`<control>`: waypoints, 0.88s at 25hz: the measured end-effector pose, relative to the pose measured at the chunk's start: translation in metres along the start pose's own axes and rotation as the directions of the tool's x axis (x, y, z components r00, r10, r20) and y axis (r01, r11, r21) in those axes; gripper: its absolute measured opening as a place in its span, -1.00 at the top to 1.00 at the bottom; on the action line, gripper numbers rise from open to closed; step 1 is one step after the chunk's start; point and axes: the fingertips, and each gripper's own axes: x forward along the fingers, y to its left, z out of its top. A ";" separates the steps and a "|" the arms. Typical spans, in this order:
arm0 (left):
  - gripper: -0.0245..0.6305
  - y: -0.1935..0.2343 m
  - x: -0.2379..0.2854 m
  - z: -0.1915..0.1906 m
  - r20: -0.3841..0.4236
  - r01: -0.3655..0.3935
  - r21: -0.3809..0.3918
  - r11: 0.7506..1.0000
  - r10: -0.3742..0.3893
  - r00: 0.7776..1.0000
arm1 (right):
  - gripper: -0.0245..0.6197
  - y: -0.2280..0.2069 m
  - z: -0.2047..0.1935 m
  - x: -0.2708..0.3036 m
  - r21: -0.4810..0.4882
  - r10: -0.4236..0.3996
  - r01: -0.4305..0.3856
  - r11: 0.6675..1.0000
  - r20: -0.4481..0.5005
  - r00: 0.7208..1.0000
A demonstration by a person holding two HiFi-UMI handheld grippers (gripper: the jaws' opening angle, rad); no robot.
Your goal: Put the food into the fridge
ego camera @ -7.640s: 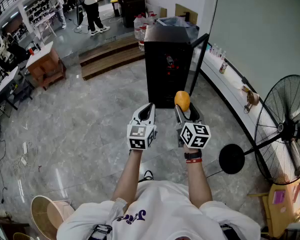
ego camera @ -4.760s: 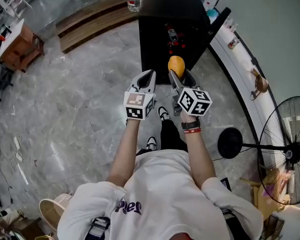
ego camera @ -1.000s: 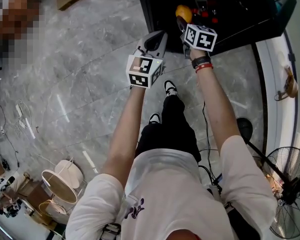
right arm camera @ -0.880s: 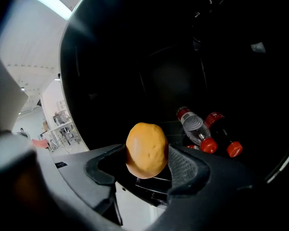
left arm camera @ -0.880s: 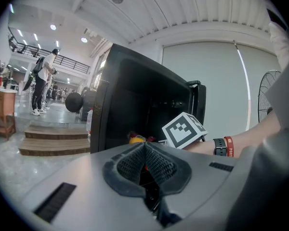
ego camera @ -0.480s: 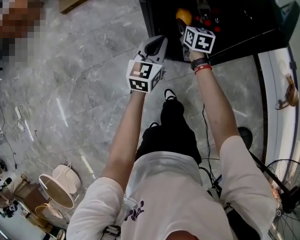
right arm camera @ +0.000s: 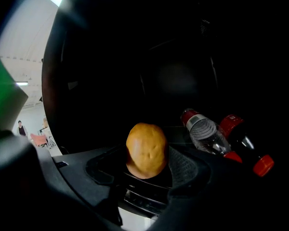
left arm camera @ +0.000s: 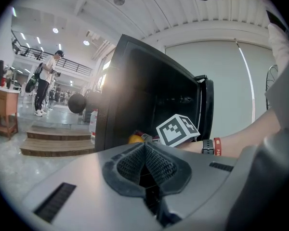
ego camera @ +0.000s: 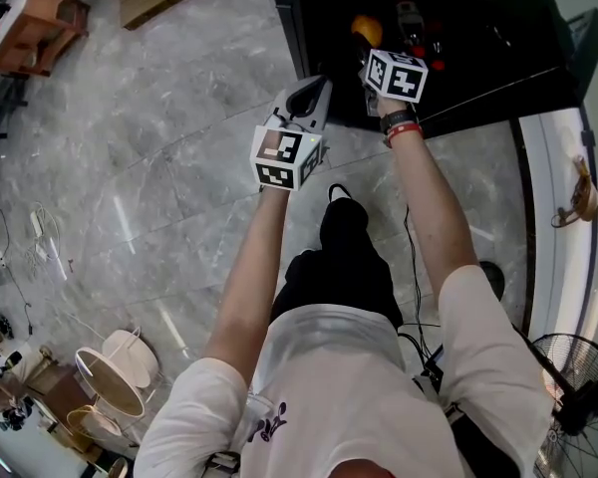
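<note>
Inside the dark mouth of the fridge (ego camera: 478, 28) now, the right gripper (right arm camera: 145, 173) has its jaws standing wide with both pads pressed on the food (right arm camera: 146, 148), a rounded, dimpled orange-yellow piece sitting upright between them. That grip hasn't budged over the last second. Just beyond it, to the right, two red-capped bottles (right arm camera: 207, 134) lie on their sides on the fridge floor, apart from the food. The big change: a few seconds back the food was being carried at chest height with the fridge well ahead; now the person has closed right in, and the head view shows the right arm stretched forward with the food past the front edge of the cabinet, the door (ego camera: 586, 38) swung open off to the right. The left gripper (left arm camera: 145, 162) hangs outside the opening, jaws pressed together on nothing, just beside the right wrist. So the carry looks all but done. By my reading what's left is lowering the food onto a free patch clear of the bottles and letting go; it isn't resting on anything yet.
</note>
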 end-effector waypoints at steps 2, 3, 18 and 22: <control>0.87 0.001 0.001 -0.003 -0.002 -0.002 -0.004 1.000 0.002 1.000 | 0.03 -0.001 -0.001 0.006 -0.002 0.003 -0.003 1.000 -0.004 1.000; 0.87 0.001 0.001 -0.005 -0.004 -0.001 -0.005 1.000 0.001 1.000 | 0.03 -0.002 -0.003 0.008 -0.003 -0.001 0.001 1.000 -0.008 1.000; 0.87 0.004 -0.006 -0.010 -0.009 -0.008 -0.006 1.000 0.008 1.000 | 0.00 -0.002 -0.011 0.026 -0.107 -0.030 0.021 0.994 -0.082 0.996; 0.87 0.005 -0.009 -0.006 -0.009 -0.010 -0.008 1.000 0.010 1.000 | -0.01 0.000 -0.013 0.028 -0.111 -0.029 0.018 0.994 -0.099 0.995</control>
